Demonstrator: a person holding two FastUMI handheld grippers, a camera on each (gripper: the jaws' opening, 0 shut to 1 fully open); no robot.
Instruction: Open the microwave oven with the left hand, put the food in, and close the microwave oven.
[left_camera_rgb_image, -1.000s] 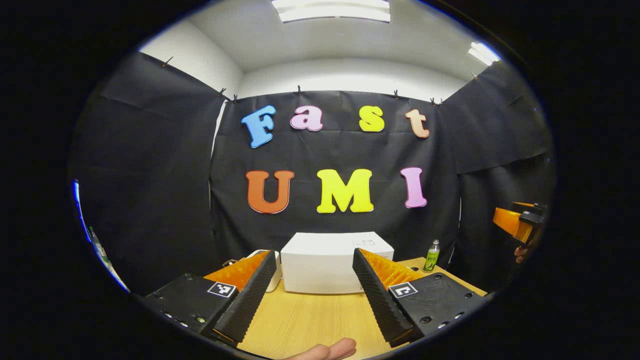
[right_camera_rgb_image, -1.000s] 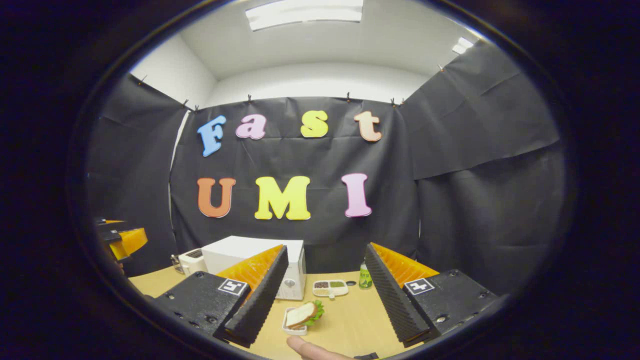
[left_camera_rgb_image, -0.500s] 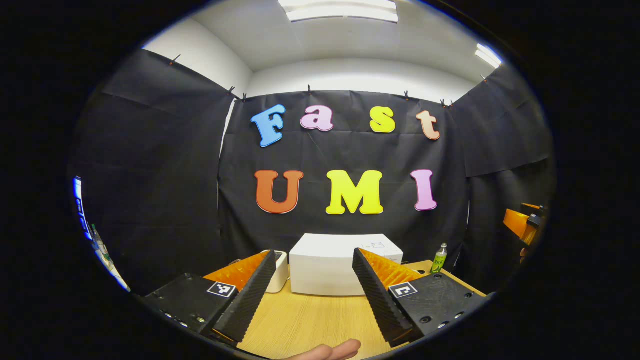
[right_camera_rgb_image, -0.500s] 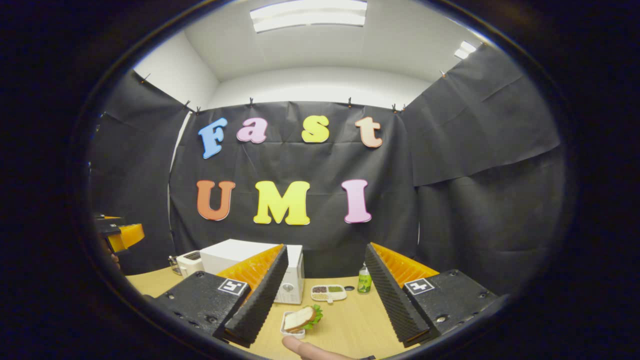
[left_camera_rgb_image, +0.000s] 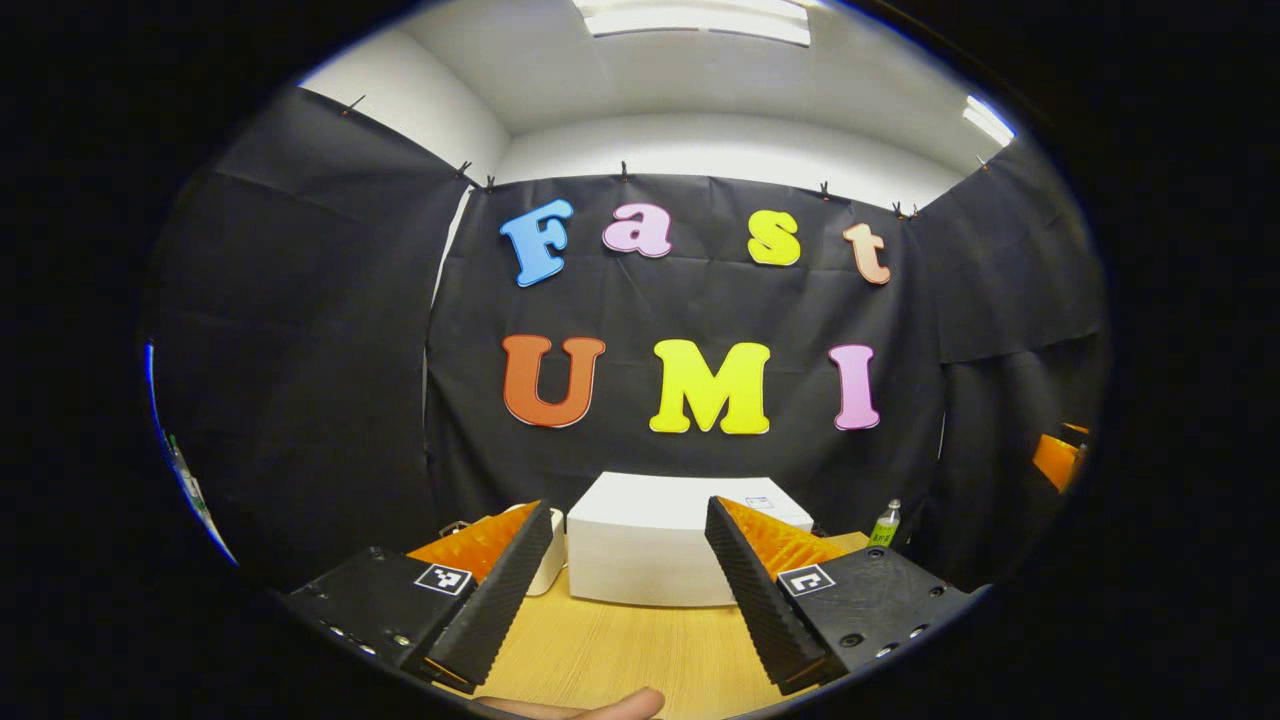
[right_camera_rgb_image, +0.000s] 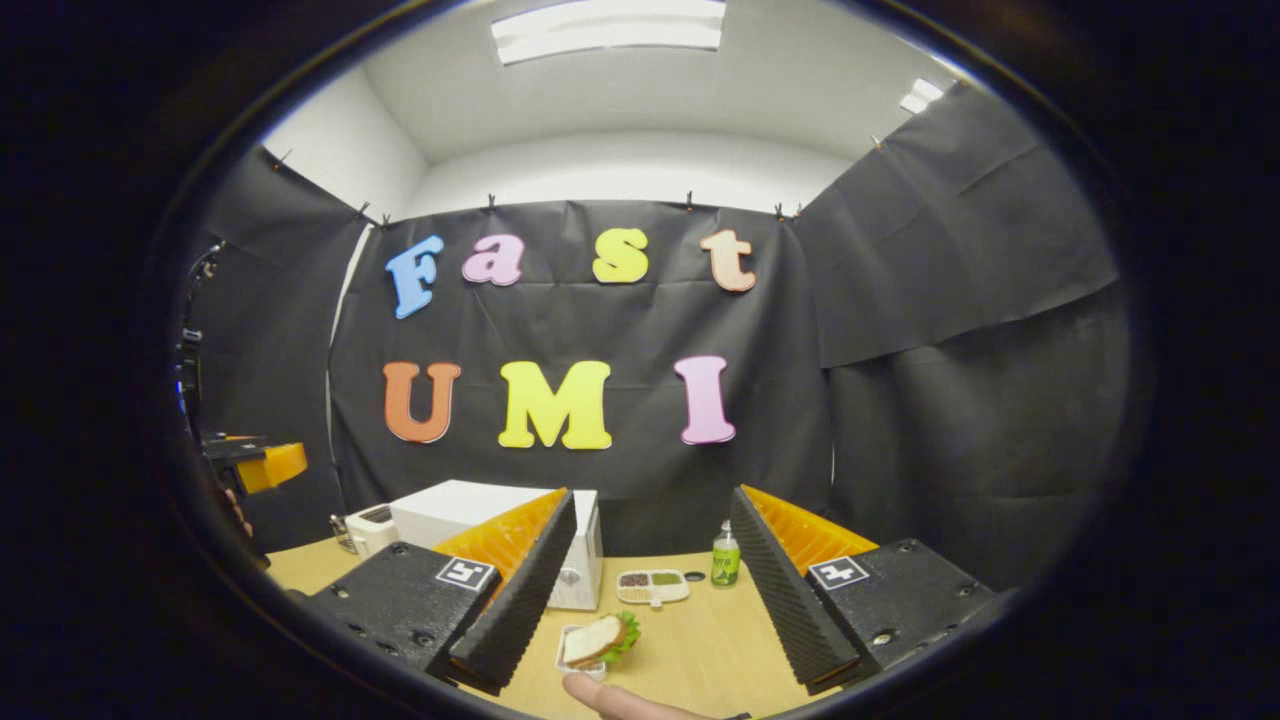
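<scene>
The white microwave (left_camera_rgb_image: 640, 545) stands on the wooden table (left_camera_rgb_image: 610, 650), straight ahead between the fingers of my left gripper (left_camera_rgb_image: 625, 600), which is open, empty and well short of it. In the right gripper view the microwave (right_camera_rgb_image: 470, 505) is at the left, its knob panel (right_camera_rgb_image: 578, 575) peeking past my finger, and the door looks shut. A sandwich with lettuce on a small white dish (right_camera_rgb_image: 595, 641) lies on the table just ahead of my right gripper (right_camera_rgb_image: 645, 620), which is open with nothing in it. The left gripper (right_camera_rgb_image: 262, 465) hangs at the far left.
A white toaster (left_camera_rgb_image: 550, 560) sits left of the microwave. A green bottle (right_camera_rgb_image: 725, 565) and a white tray of seasonings (right_camera_rgb_image: 652, 586) stand behind the sandwich. A fingertip (right_camera_rgb_image: 620, 698) shows at the bottom edge. Black cloth walls close in the table on three sides.
Both grippers drifted slightly. The right gripper slid toward the right edge of the left gripper view. The sandwich sits a little lower and further left in the right gripper view. Both stayed open.
</scene>
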